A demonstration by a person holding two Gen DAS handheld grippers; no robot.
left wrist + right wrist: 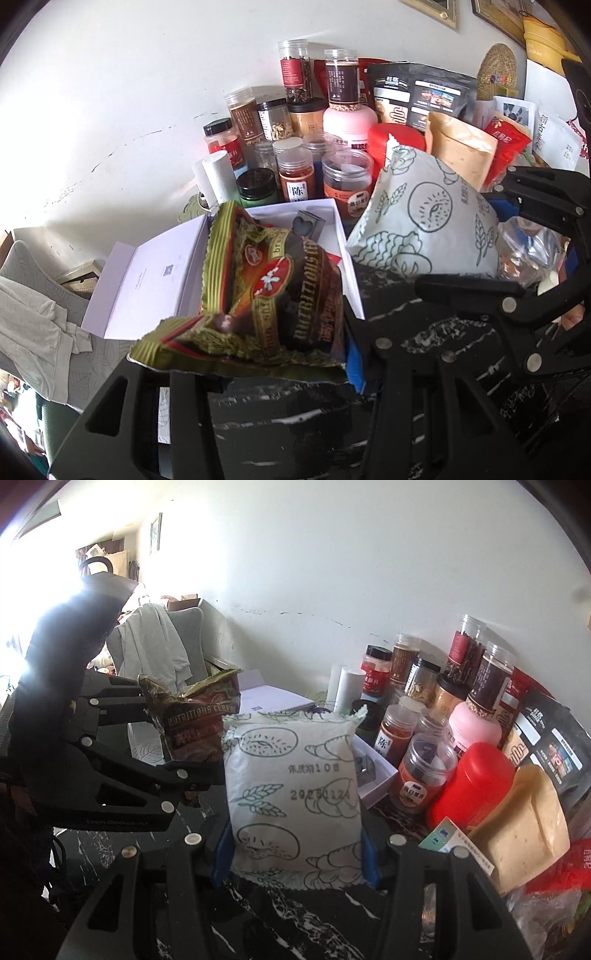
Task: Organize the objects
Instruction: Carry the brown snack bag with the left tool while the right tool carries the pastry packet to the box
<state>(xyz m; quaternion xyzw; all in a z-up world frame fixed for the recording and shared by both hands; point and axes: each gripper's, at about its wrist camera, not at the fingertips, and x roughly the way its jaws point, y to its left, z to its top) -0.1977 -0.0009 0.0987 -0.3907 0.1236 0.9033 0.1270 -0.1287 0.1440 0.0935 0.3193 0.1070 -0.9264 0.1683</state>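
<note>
Dark marbled tabletop [295,915] crowded with jars [295,177]. Left gripper [280,369] clamped on cereal bag [280,295]; right gripper [295,853] clamped on bread packet [291,786].

Far right is blocked: jars [428,775], red canister [476,782] and pouches [528,823] packed tight against the wall. Open white box [162,273] sits mid-left just before them. Near side, bare black marble tabletop [303,923] gives passing room.

Cereal bag [273,295] in left gripper [280,373], left of bread packet [293,794] in right gripper [295,853], open box [207,266] behind both, jars [295,173] behind box against wall [129,92], pouches [461,151] right of jars.
</note>
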